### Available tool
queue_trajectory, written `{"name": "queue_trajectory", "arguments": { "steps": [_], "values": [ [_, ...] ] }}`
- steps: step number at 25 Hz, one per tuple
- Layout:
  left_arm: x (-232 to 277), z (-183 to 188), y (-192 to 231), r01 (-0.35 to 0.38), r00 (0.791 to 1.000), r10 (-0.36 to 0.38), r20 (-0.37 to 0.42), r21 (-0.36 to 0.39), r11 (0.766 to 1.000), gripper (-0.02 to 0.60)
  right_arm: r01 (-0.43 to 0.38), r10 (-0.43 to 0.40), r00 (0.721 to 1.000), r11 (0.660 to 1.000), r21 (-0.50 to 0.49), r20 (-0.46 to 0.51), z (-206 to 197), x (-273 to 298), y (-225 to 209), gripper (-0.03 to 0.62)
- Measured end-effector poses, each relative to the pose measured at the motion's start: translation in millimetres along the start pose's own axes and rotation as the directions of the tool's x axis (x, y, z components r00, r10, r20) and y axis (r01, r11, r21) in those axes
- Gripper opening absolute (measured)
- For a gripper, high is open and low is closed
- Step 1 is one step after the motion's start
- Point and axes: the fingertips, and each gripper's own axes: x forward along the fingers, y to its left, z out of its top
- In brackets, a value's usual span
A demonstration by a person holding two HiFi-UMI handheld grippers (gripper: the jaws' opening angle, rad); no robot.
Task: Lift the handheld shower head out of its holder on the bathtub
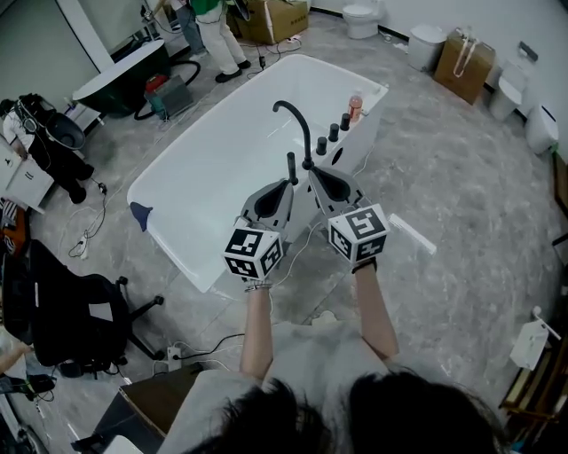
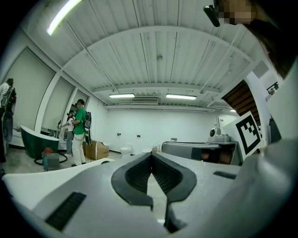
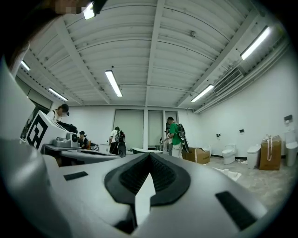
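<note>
L gripper (image 1: 286, 183) & R gripper (image 1: 312, 170) — both pressed together, empty — near shower head (image 1: 290, 163) on bathtub (image 1: 174, 238) rim; best spread one's jaws first, then approach the stem squarely.

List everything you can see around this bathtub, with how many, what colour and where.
bathtub: one, white, middle of the floor
faucet: one, black, on the tub's rim, arching over the tub
knobs: three, black, in a row on the rim beside the faucet
shower head: one, black, upright in its holder on the rim
bottle: one, orange-pink, on the rim past the knobs
toilet: one, white, by the far wall
cardboard box: one, brown, beyond the tub
office chair: one, black, at the left
person: one, green top, beyond the tub
left gripper: one, grey, shut, empty
right gripper: one, grey, shut, empty
</note>
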Motion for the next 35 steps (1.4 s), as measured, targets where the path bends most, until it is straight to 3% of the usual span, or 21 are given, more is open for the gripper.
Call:
{"name": "queue_trajectory", "arguments": {
  "steps": [4,11,15,22,35],
  "values": [
    [10,-6,-11,-0.013,1.0,0.013,0.012,-0.016,1.0,0.005,-0.024,0.024,1.0,1.0,0.011,-0.009,-7,-4,-12,0.0],
    [24,-21,-17,0.006,0.999,-0.008,-0.044,-0.044,0.999,0.005,-0.038,0.039,0.999,0.998,0.052,-0.008,-15,0,-27,0.0],
    [37,-34,-11,0.018,0.996,-0.018,-0.092,-0.005,1.0,0.005,-0.026,0.026,1.0,0.997,0.076,0.011,-22,9,-39,0.0],
    [72,-33,15,-0.009,0.993,0.021,-0.117,0.105,0.994,0.005,-0.024,0.023,1.0,0.996,0.083,0.014,-24,38,-67,0.0],
    [102,-27,83,-0.079,0.994,0.085,-0.069,0.089,0.993,0.005,-0.057,0.058,0.998,0.996,0.074,-0.012,-37,103,-76,0.0]
  ]
}}
